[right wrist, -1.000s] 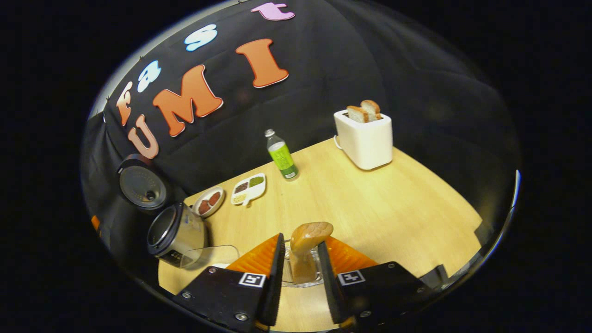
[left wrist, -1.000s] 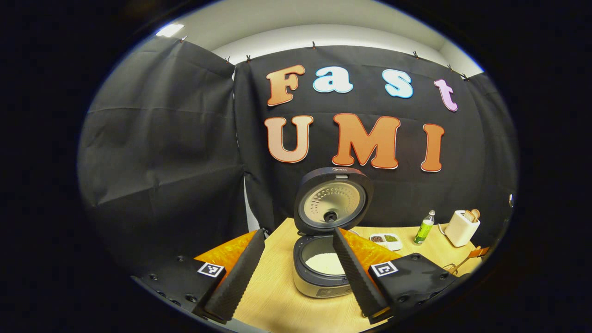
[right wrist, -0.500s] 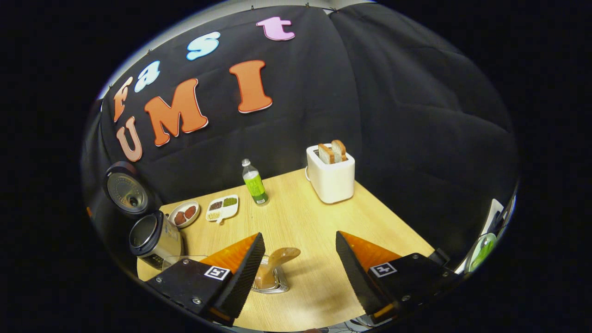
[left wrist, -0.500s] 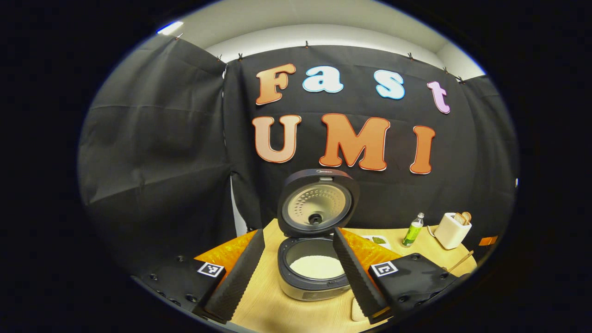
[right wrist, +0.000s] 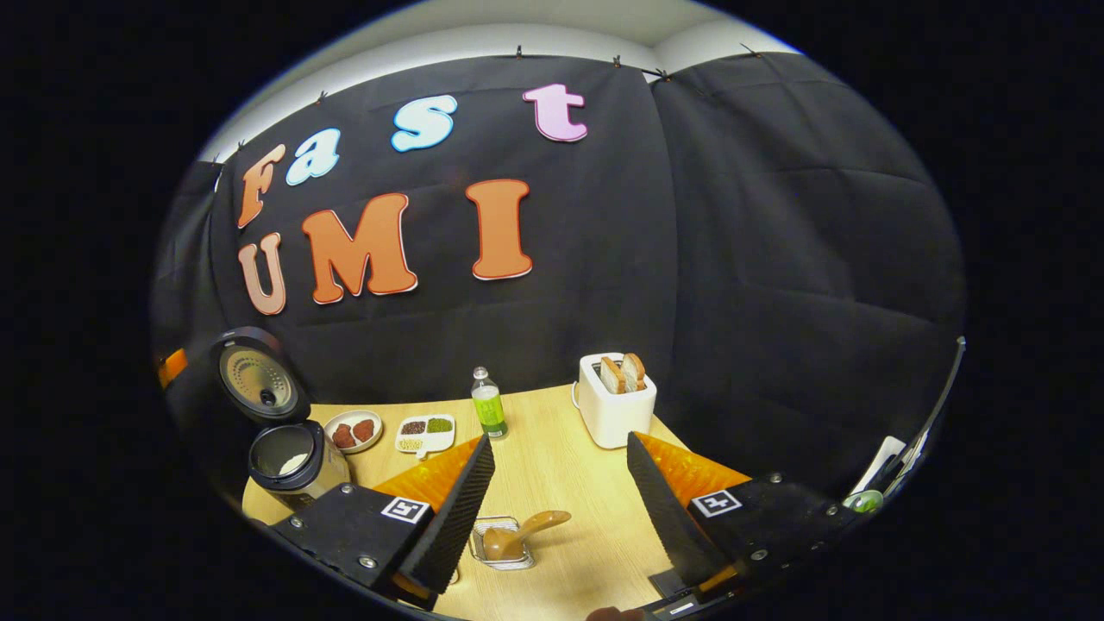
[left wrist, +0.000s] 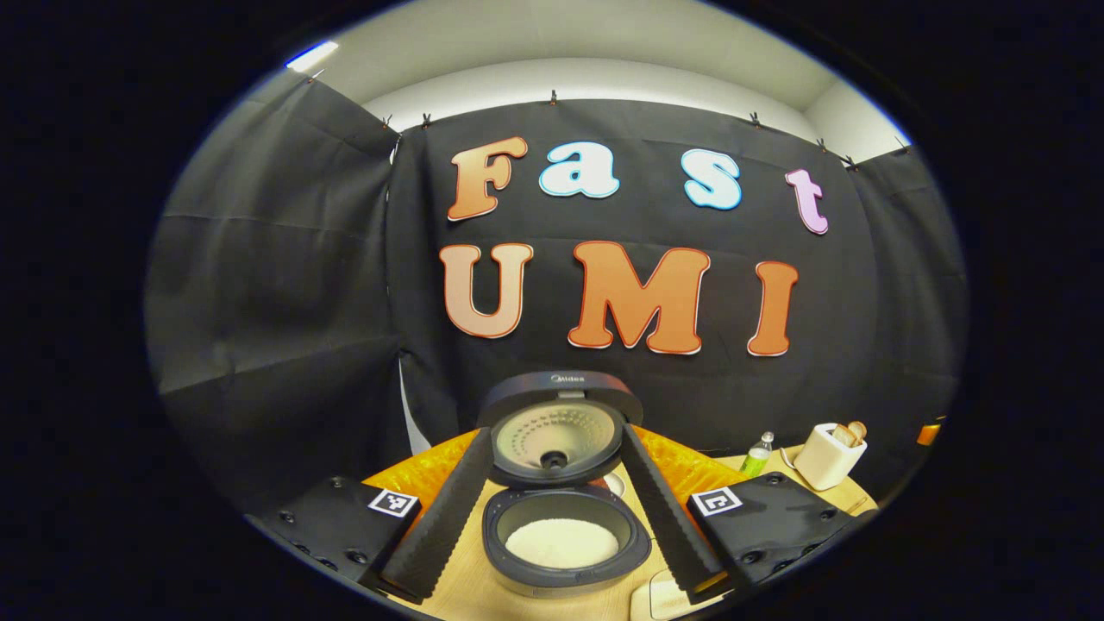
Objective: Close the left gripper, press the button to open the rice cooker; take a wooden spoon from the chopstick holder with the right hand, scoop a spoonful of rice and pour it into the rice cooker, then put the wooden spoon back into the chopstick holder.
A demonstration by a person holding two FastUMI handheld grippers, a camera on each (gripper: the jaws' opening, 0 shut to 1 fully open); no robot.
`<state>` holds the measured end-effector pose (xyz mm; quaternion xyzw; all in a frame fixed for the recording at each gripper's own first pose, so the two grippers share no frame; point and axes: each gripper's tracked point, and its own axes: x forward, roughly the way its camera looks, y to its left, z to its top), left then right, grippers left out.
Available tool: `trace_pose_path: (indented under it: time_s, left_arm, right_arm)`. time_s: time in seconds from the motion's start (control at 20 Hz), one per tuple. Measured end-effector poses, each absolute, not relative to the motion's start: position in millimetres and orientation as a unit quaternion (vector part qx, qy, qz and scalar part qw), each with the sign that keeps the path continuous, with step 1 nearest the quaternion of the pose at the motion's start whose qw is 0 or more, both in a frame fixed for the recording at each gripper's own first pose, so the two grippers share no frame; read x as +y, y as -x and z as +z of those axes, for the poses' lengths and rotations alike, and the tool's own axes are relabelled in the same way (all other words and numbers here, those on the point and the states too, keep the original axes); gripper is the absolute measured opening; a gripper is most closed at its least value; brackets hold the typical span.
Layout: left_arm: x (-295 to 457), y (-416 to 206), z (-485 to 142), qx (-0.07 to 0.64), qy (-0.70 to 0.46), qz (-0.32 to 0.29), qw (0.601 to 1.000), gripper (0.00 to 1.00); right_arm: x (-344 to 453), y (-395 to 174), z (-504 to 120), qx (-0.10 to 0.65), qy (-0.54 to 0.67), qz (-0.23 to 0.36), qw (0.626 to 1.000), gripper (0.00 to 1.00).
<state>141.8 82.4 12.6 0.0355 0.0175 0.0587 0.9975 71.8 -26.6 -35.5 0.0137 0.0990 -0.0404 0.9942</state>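
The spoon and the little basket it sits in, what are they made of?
The spoon looks like wood: smooth, warm brown, with a soft sheen. The basket looks like thin metal wire: shiny and silvery, and you can see through its sides. It is too small in the right gripper view to be sure.

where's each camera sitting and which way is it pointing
Left gripper view: rides the left gripper, facing the open rice cooker close ahead; its two fingers frame the pot.
Right gripper view: rides the right gripper, above the table, looking at the wooden spoon in the chopstick holder.
Shared: rice cooker, bottle, toaster.
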Motion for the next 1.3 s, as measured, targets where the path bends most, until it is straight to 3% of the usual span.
trace_pose_path:
  time_s: [0.35,0.55,0.6,0.65,0.7,0.75,0.95,1.3]
  left_arm:
    - [76.9,-257.8,58.7,0.028,-0.027,0.046,0.998,0.99]
    - [86.5,-320.0,47.1,0.059,-0.027,0.056,0.996,1.0]
    - [90.4,-334.3,43.1,0.064,-0.038,0.062,0.995,0.97]
    - [96.5,-346.4,35.7,0.073,-0.049,0.069,0.994,0.97]
    - [102.1,-354.1,25.9,0.089,-0.057,0.076,0.992,0.97]
    - [103.7,-358.2,13.4,0.1,-0.06,0.078,0.99,0.98]
    - [104.6,-353.0,-22.1,0.136,-0.045,0.074,0.987,1.0]
    - [93.0,-320.8,-27.3,0.106,-0.056,0.058,0.991,1.0]
  right_arm:
    - [0.8,-64.9,-17.3,0.083,-0.008,-0.012,0.996,0.95]
    - [9.2,-64.2,-16.8,0.08,-0.009,-0.006,0.997,0.95]
    - [10.7,-64.4,-17.2,0.081,-0.008,-0.008,0.997,1.0]
    - [11.7,-64.6,-17.7,0.082,-0.009,-0.008,0.997,0.95]
    - [13.4,-63.8,-17.6,0.083,-0.012,-0.007,0.996,1.0]
    - [14.2,-63.2,-17.5,0.084,-0.015,-0.006,0.996,0.95]
    - [12.7,-63.1,-19.5,0.086,-0.022,-0.009,0.996,0.95]
    - [24.5,-60.1,-22.6,0.09,-0.037,0.014,0.995,0.95]
